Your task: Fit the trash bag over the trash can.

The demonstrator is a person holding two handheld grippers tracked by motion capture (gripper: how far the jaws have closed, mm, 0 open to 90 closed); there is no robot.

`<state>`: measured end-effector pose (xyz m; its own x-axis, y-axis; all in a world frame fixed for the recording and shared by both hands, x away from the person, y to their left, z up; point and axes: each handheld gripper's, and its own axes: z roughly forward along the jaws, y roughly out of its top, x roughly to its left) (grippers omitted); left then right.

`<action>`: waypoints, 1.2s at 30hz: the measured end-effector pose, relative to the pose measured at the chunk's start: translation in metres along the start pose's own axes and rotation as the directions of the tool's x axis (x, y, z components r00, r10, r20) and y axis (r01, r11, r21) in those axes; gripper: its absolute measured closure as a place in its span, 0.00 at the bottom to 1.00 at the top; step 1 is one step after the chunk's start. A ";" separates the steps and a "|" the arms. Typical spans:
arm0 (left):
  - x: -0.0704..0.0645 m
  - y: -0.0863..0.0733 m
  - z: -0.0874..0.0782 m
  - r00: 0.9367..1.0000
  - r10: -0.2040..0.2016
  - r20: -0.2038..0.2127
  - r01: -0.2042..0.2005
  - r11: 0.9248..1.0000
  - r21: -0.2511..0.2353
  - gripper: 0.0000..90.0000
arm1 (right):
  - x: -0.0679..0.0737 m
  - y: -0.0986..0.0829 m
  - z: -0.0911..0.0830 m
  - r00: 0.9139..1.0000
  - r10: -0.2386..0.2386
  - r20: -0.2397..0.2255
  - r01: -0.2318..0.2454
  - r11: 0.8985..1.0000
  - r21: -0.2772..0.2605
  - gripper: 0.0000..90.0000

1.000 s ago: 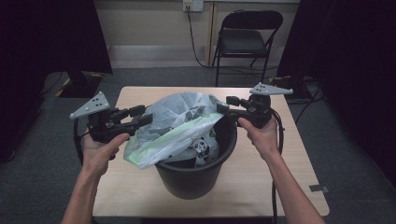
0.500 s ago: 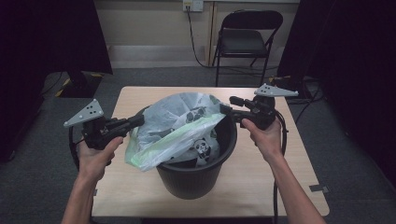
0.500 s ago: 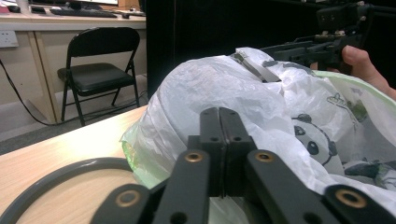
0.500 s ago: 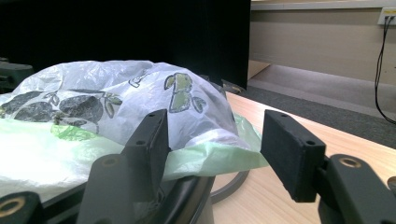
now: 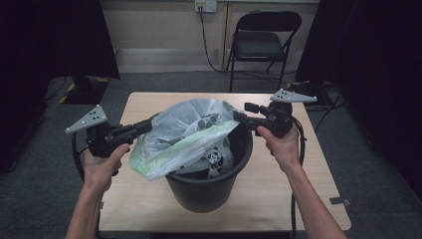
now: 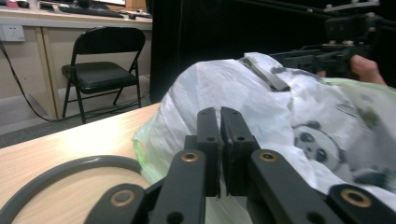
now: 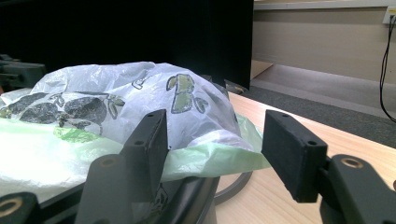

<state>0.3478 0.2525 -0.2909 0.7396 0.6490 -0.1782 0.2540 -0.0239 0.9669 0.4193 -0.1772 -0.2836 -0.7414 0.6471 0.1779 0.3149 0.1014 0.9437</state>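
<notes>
A black bin (image 5: 204, 191) stands mid-table with a white and green panda-print plastic bag (image 5: 189, 129) bunched over its mouth. My left gripper (image 5: 148, 123) is at the bag's left upper edge. In the left gripper view its jaws (image 6: 219, 112) are pressed together against the bag (image 6: 280, 121), above the bin's rim (image 6: 56, 170). My right gripper (image 5: 238, 117) sits at the bin's right rim. It is open (image 7: 215, 126), with the bag's green edge (image 7: 210, 156) lying between the two spread pads. The bin's inside is mostly hidden.
The wooden table (image 5: 298, 199) has bare room around the bin. A black folding chair (image 5: 263, 42) stands behind the far edge, by a wall with a socket and cable. Dark curtains flank both sides.
My left hand has drawn left and slightly down, stretching the bag out over the bin's left rim. The right gripper has shifted a little right, near the rim.
</notes>
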 end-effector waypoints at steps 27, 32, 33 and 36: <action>-0.015 -0.003 -0.006 0.998 0.008 0.057 -0.009 1.000 0.013 1.00 | -0.008 -0.022 -0.018 1.000 -0.015 0.016 0.015 1.000 0.022 0.99; -0.015 -0.001 -0.004 0.998 0.016 0.067 -0.017 1.000 0.022 0.98 | -0.010 -0.044 -0.003 1.000 -0.011 -0.011 0.012 0.996 0.083 0.99; -0.015 0.000 -0.003 0.998 0.013 0.064 -0.015 1.000 0.025 0.95 | -0.010 -0.044 -0.002 1.000 -0.011 -0.014 0.012 0.996 0.085 0.99; -0.013 0.004 -0.001 0.999 0.009 0.041 -0.010 1.000 0.021 0.78 | -0.012 -0.039 -0.001 1.000 -0.013 0.017 0.012 0.997 0.079 0.88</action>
<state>0.3392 0.2446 -0.2843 0.7667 0.6172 -0.1768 0.2600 -0.0467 0.9645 0.4153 -0.1903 -0.3224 -0.7356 0.6581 0.1606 0.3520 0.1688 0.9206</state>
